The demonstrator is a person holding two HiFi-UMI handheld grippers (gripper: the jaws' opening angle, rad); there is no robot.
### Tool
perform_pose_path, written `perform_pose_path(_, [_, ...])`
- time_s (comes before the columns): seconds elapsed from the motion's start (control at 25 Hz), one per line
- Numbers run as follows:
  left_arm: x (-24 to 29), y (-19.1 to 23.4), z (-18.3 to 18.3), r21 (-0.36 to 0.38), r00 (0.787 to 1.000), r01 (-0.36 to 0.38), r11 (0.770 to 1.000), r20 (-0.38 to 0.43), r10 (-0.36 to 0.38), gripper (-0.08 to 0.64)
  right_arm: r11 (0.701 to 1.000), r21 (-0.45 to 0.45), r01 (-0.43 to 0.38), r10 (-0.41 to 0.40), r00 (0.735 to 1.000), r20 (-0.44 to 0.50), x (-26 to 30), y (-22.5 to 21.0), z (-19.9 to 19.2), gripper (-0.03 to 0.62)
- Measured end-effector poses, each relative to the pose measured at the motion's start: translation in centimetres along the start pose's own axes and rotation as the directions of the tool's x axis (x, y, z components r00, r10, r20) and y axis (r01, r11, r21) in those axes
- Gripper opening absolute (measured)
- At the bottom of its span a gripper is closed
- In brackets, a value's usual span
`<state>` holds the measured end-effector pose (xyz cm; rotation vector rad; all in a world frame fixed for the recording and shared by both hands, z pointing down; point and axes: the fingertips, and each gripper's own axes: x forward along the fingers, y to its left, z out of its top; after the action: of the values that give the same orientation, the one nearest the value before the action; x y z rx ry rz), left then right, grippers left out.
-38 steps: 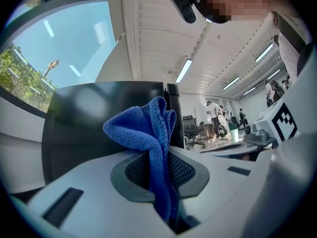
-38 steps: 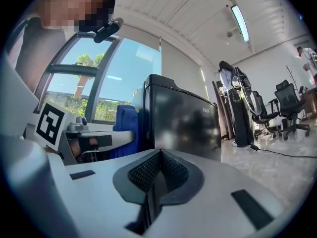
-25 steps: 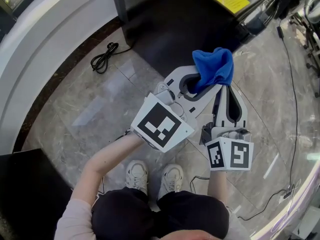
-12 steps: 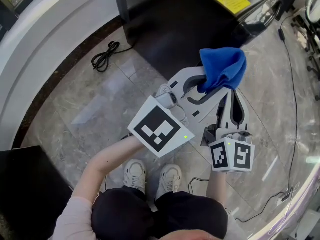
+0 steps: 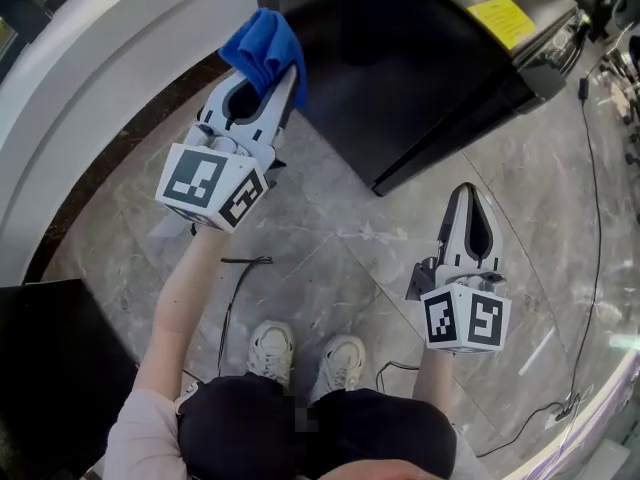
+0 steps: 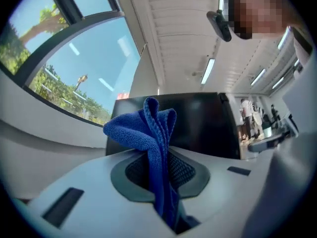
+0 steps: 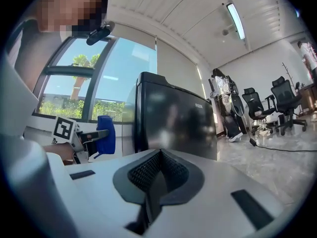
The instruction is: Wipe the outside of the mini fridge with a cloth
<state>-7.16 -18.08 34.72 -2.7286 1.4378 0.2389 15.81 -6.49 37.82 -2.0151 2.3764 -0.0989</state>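
1. The left gripper (image 5: 272,80) has its fingers clamped shut on the blue cloth (image 5: 262,50). In the left gripper view the cloth (image 6: 154,148) is pinched right in the seam between the pads and bunches up in folds above them.
2. The cloth is held up near the left side of the black mini fridge (image 5: 400,58). In the right gripper view there's a sliver of gap between the cloth (image 7: 105,134) and the fridge (image 7: 173,118), so it looks just beside it, not touching.
3. The right gripper (image 5: 469,196) is well apart from the left one, hanging over the marble floor (image 5: 330,228) in front of the fridge's near corner. Its fingers (image 7: 148,182) are pressed together with nothing in them.
4. The fridge top has a yellow sticker (image 5: 508,18) on it.
5. A thin black cable (image 5: 245,262) is lying on the floor near the person's white sneakers (image 5: 270,351).
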Motion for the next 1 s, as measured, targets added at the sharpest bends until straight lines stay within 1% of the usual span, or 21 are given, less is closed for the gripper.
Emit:
perform_pose_path(0.08, [0.8,3.5,-1.2,0.074,0.997,-0.062,0.995,-0.035,0.064,0.055,1.000,0.007,0.003,-0.003,1.000,-0.008,0.2,-0.2,-0.3,0.011])
perform_pose_path(0.2, [3.0,7.2,-3.4,0.165,0.989,-0.109,0.980,-0.078,0.123,0.055,1.000,0.001,-0.001,0.001,1.000,-0.021,0.5,0.1,-0.6,0.011])
perform_pose_path(0.28, [4.4,9.0,-5.3,0.235,0.981,-0.130,0.963,-0.111,0.159,0.055,1.000,-0.009,-0.007,0.007,1.000,-0.029,0.7,0.6,-0.9,0.011])
perform_pose_path(0.36, [5.3,11.2,-7.4,0.291,0.965,-0.166,0.942,-0.149,0.217,0.055,1.000,-0.015,-0.016,0.016,0.999,-0.034,1.1,1.1,-1.1,0.011])
perform_pose_path(0.44, [5.4,13.5,-9.2,0.310,0.944,-0.214,0.926,-0.177,0.277,0.055,1.000,-0.019,-0.022,0.021,0.999,-0.041,1.3,1.3,-1.4,0.011])
perform_pose_path(0.52, [5.5,15.1,-10.0,0.315,0.931,-0.250,0.916,-0.183,0.317,0.055,1.000,-0.020,-0.019,0.018,0.999,-0.051,1.5,1.1,-1.7,0.011])
perform_pose_path(0.6, [5.6,16.0,-9.9,0.321,0.928,-0.267,0.909,-0.168,0.332,0.055,1.000,-0.018,-0.015,0.014,0.998,-0.061,1.7,0.8,-2.2,0.011])
perform_pose_path(0.68, [6.0,16.3,-9.3,0.318,0.933,-0.271,0.908,-0.144,0.329,0.055,1.000,-0.014,-0.013,0.012,0.998,-0.070,1.9,0.7,-2.6,0.011])
perform_pose_path(0.76, [6.6,16.1,-8.6,0.310,0.941,-0.259,0.915,-0.130,0.311,0.055,1.000,-0.012,-0.015,0.014,0.997,-0.078,2.0,0.8,-3.0,0.011])
perform_pose_path(0.84, [7.5,15.5,-8.5,0.311,0.948,-0.234,0.921,-0.138,0.287,0.055,1.000,-0.011,-0.020,0.019,0.996,-0.083,2.1,1.0,-3.2,0.011])
perform_pose_path(0.88, [7.8,15.3,-8.5,0.324,0.948,-0.224,0.919,-0.145,0.282,0.055,1.000,-0.011,-0.024,0.023,0.996,-0.085,2.2,1.1,-3.3,0.011])
perform_pose_path(1.0, [7.6,14.9,-9.3,0.390,0.947,-0.185,0.902,-0.174,0.270,0.055,0.999,-0.019,-0.042,0.040,0.995,-0.088,2.4,1.7,-3.4,0.011])
